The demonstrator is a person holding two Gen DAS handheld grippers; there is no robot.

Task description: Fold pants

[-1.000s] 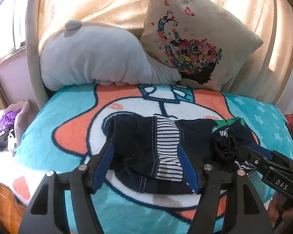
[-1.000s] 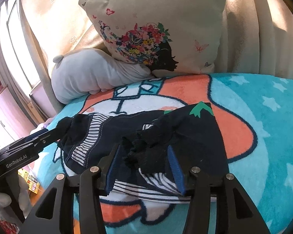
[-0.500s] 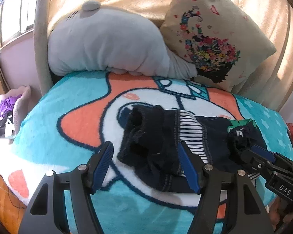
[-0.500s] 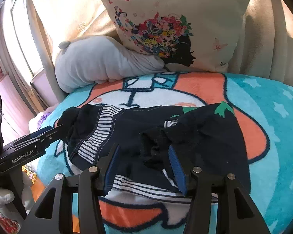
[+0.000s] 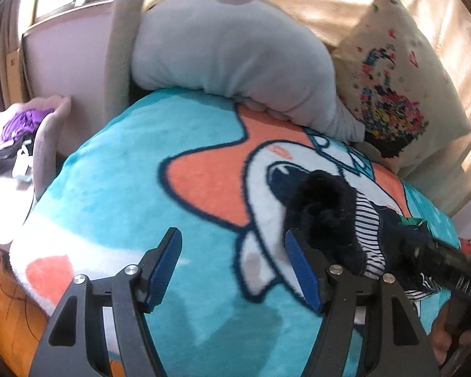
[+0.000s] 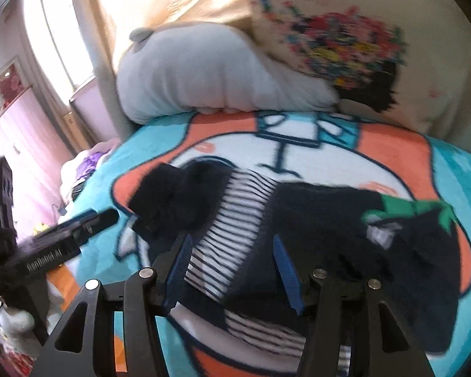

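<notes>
Left wrist view: we are seeing the left tongs (image 5: pixel 232 267) spread apart, holding nothing, now swung left of the pants (image 5: pixel 339 220). A second ago the pants were lying between the blue pads; now only the right pad (image 5: pixel 301 270) is near the dark bunched end. The pants are lying on the cartoon blanket (image 5: pixel 135 172) on the bed.

Right wrist view: we are seeing the right tongs (image 6: pixel 232 267) apart, hovering over the striped part of the pants (image 6: pixel 298 220), no longer around the crumpled dark cloth. The left tongs (image 6: pixel 106 216) are showing just beside the pants' left end.
</notes>
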